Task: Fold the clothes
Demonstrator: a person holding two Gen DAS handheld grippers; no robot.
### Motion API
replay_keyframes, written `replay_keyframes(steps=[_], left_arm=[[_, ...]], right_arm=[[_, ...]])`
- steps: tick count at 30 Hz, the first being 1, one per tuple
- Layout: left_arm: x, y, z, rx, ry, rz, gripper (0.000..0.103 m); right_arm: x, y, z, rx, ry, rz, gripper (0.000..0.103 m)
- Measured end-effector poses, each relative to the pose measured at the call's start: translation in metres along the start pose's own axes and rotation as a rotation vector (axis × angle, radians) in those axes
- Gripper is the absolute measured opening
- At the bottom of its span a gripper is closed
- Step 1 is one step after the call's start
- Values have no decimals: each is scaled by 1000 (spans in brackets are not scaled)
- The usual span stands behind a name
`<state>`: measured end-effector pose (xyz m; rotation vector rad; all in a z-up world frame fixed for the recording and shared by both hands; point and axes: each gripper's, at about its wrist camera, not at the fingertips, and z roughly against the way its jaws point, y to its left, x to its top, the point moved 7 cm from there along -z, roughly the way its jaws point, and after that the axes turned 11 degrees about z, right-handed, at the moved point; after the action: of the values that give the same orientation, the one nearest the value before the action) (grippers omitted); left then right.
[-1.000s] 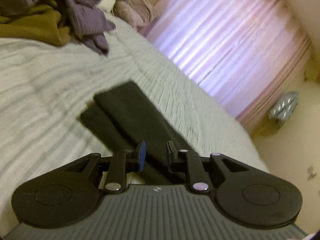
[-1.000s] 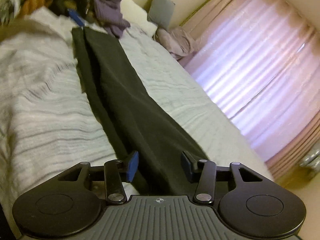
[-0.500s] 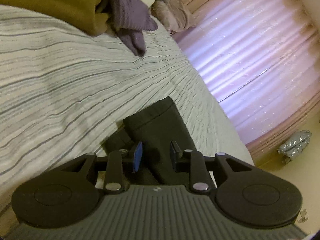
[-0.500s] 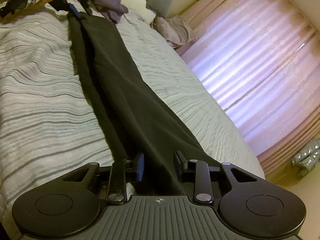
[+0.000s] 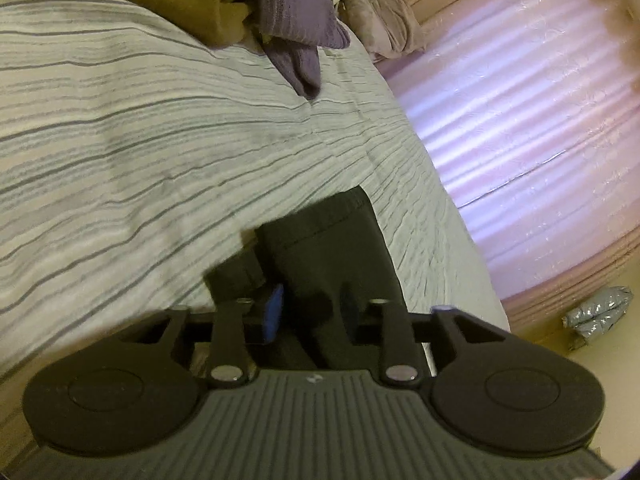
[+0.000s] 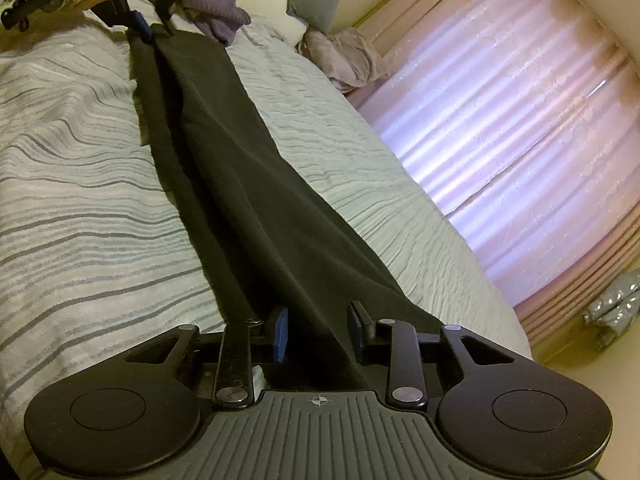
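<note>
Black trousers (image 6: 248, 200) lie stretched lengthwise on the striped bed (image 6: 80, 208). My right gripper (image 6: 318, 330) sits at their near end, with the black cloth running between its part-closed fingers. In the left wrist view the trousers' hem end (image 5: 332, 248) lies in front of my left gripper (image 5: 310, 312), and cloth passes between its fingers. The left gripper (image 6: 152, 30) also shows at the far end in the right wrist view, held by a hand.
A pile of olive (image 5: 192, 4) and purple clothes (image 5: 296, 28) lies at the head of the bed, with pillows (image 6: 264, 12) and a mauve garment (image 6: 348, 56). Pink curtains (image 6: 520, 128) hang beyond the bed's right edge. A silver bag (image 5: 600, 316) lies on the floor.
The left gripper has moved up the bed with the trouser end, toward the clothes pile. The right gripper's fingers have closed in on the cloth. The trousers are now pulled straighter.
</note>
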<state>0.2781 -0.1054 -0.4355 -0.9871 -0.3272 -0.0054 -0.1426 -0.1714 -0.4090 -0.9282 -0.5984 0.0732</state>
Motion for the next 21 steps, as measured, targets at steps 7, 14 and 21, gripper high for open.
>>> replay_keyframes(steps=[7,14,21], left_arm=[[-1,-4,32,-98,-49,-126,1],[-7,4,38,-77,-60,-173,1],[-23,12,24,85,-66,-342,8]], right_arm=[[0,-3,19,-5,-30,-4,3],[-4,5,25,17,-21,4,4],[-12,9,15,74,21,-93,7]])
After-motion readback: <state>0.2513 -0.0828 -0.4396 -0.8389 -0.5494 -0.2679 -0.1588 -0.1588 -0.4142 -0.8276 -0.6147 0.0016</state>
